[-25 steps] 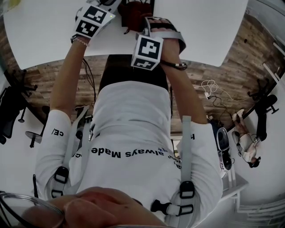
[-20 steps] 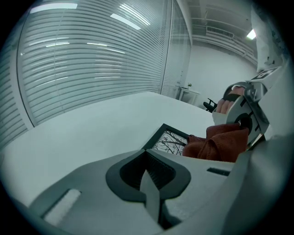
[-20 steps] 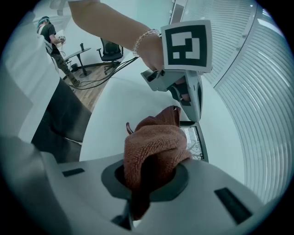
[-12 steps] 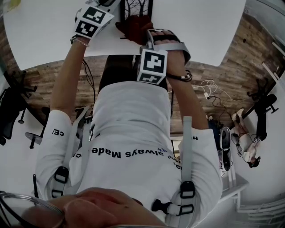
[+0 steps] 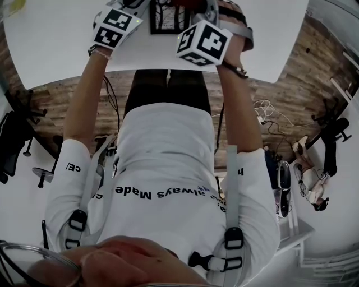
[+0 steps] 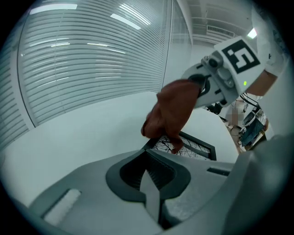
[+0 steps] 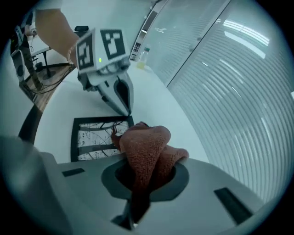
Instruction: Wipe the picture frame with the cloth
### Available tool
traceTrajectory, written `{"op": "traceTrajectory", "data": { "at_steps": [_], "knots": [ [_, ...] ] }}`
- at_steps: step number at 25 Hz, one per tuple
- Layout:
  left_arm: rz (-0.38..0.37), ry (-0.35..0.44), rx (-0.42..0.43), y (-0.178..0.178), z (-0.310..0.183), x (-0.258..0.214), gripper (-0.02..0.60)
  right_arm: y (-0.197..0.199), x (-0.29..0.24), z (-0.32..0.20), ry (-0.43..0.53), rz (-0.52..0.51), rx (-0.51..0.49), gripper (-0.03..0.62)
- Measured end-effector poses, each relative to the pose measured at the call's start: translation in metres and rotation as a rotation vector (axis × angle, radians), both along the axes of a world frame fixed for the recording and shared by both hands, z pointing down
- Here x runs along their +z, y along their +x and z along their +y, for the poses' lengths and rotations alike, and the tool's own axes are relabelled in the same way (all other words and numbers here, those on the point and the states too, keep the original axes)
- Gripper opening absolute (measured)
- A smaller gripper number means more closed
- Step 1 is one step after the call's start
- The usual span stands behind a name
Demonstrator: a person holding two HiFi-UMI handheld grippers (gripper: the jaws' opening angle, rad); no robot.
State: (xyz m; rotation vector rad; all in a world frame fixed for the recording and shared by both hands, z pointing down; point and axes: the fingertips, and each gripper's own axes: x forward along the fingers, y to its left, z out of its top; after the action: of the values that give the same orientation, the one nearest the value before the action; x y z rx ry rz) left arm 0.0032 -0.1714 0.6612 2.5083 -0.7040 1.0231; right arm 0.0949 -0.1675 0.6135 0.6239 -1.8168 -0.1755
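A black picture frame [image 7: 94, 137] with a bare-tree print lies flat on the white table [image 5: 56, 45]; its near part also shows in the head view [image 5: 167, 19]. My right gripper [image 7: 137, 195] is shut on a rust-red cloth [image 7: 148, 149]. The cloth [image 6: 172, 112] hangs down onto the frame's [image 6: 190, 146] near end. My left gripper [image 6: 148, 182] is shut with nothing in it. Its fingertips [image 7: 125, 108] rest at the frame's corner. In the head view the left gripper [image 5: 134, 7] is left of the frame and the right gripper [image 5: 199, 8] is above its right side.
White blinds [image 6: 92, 59] run along the far side of the table. A small bottle [image 7: 145, 54] stands far off on the tabletop. The table's near edge [image 5: 168, 70] is against the person's legs. Cables [image 5: 269, 115] lie on the wooden floor at the right.
My right gripper has carried the cloth from the frame's near end away across it, towards the far side of the table. The left gripper has stayed at the frame's corner.
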Motion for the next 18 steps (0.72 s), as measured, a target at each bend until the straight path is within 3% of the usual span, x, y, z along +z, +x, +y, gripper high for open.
{"op": "traceTrajectory", "data": {
  "at_steps": [4,18],
  "knots": [
    [-0.012,0.004,-0.002,-0.001,0.003,-0.001,0.003,-0.005,0.051,0.018,-0.102,0.066,-0.036,0.02],
    [-0.084,0.057,0.015,-0.001,0.002,-0.001,0.003,-0.006,0.05,0.061,-0.139,0.094,-0.114,0.021]
  ]
}}
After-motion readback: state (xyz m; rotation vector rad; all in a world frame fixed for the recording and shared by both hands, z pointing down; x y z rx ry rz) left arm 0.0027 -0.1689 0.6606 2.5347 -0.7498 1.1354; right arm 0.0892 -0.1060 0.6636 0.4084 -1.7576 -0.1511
